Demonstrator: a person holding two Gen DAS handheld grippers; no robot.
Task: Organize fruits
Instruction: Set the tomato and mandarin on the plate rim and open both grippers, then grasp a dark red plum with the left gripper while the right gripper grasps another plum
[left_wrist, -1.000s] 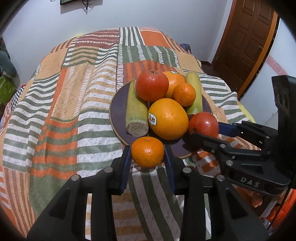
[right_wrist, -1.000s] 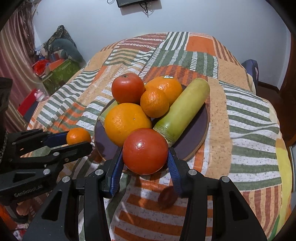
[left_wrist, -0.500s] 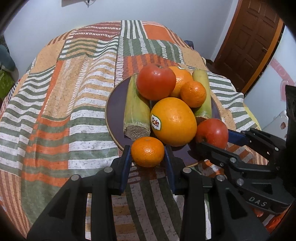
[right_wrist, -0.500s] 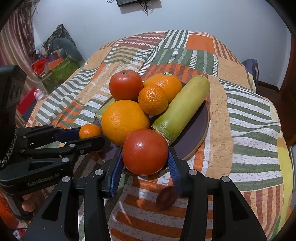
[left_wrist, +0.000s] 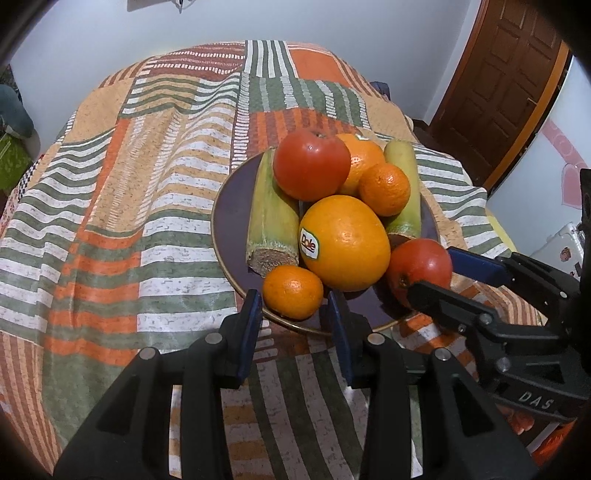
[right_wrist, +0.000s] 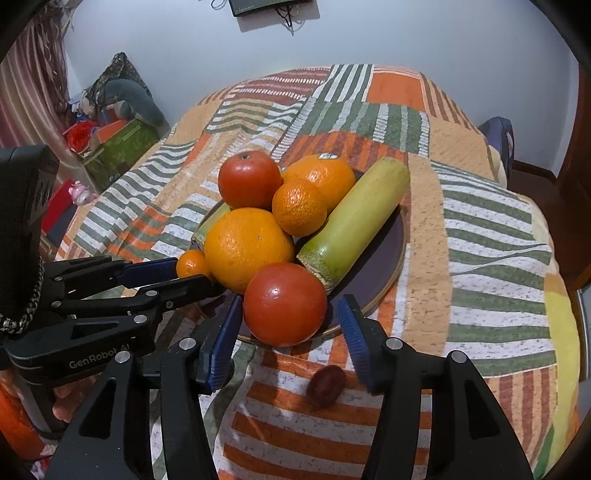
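a dark round plate (left_wrist: 229, 206) sits on a bed under a striped patchwork cover (left_wrist: 122, 206) of orange, green and white, with a brown panelled door (left_wrist: 506, 85) far right. the plate is crowded: a big glossy orange (left_wrist: 345, 243) with a sticker blocks the middle, two pale green fibrous cane stalks (left_wrist: 271, 218) flank it, and a smooth red tomato (left_wrist: 312, 164) tops the pile. the left gripper (left_wrist: 295, 314) has just been opening; its blue pads stand apart, a small dimpled mandarin (left_wrist: 293, 291) resting between them at the plate's near rim, seemingly untouched. the right gripper (right_wrist: 288, 317) has also been opening, its pads clear of a second tomato (right_wrist: 284, 304) lying on the near rim. a small dark oval thing (right_wrist: 325, 384), hard to identify, lies on the cover nearby.
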